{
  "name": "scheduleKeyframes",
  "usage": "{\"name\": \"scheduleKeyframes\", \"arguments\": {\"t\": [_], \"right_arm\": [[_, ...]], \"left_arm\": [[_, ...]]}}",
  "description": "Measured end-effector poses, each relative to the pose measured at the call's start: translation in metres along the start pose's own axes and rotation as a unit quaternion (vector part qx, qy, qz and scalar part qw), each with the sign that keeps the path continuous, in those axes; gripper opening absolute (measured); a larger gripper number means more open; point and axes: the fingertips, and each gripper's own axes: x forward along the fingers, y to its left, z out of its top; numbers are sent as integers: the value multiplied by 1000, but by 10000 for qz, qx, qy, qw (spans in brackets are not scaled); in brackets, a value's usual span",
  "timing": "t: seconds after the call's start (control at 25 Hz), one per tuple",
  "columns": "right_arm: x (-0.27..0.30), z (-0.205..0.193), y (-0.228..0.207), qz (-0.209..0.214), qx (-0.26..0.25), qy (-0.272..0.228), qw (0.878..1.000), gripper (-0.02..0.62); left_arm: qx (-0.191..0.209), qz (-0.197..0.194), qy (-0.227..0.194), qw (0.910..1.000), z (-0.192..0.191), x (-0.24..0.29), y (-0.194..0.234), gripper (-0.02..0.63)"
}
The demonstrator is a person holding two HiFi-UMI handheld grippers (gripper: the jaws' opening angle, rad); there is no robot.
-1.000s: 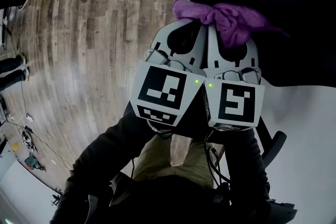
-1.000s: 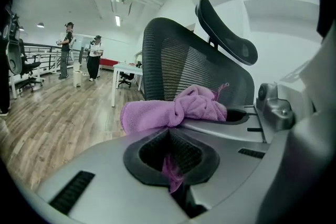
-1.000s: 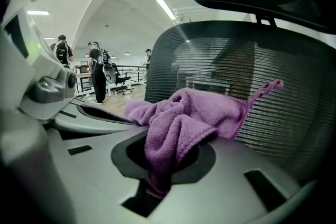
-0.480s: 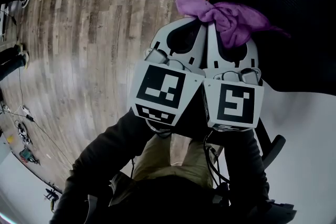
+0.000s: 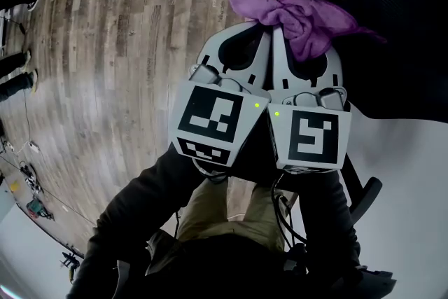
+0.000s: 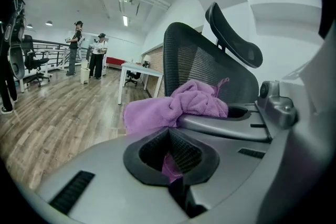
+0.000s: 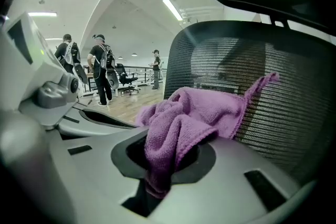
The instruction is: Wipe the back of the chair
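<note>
One cloth (image 5: 308,23) pinched by left claw (image 5: 264,31), right claw (image 5: 279,31).

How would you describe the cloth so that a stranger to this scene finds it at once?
Find the black mesh chair back; in front of it the left gripper and right gripper sit side by side. The purple cloth is bunched at their tips, pinched in both. It is the only soft, coloured thing among grey and black parts.

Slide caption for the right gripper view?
Right gripper shut on purple cloth, facing the black mesh chair back.
</note>
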Motion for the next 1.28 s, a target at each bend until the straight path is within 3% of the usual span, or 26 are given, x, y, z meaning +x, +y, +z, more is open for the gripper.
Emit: {"name": "scheduleKeyframes", "arguments": {"t": [0.32, 0.6, 1.28], "right_arm": [[2, -27, 14, 58, 372, 308, 9988, 63], [2, -30, 10, 31, 396, 336, 9986, 63], [-24, -47, -44, -199, 720, 285, 9968, 63]], "left_arm": [[-103, 50, 334, 9994, -28, -4, 6, 0], [-5, 49, 255, 9997, -26, -1, 5, 0], [306, -149, 422, 9985, -24, 31, -47, -2]]}}
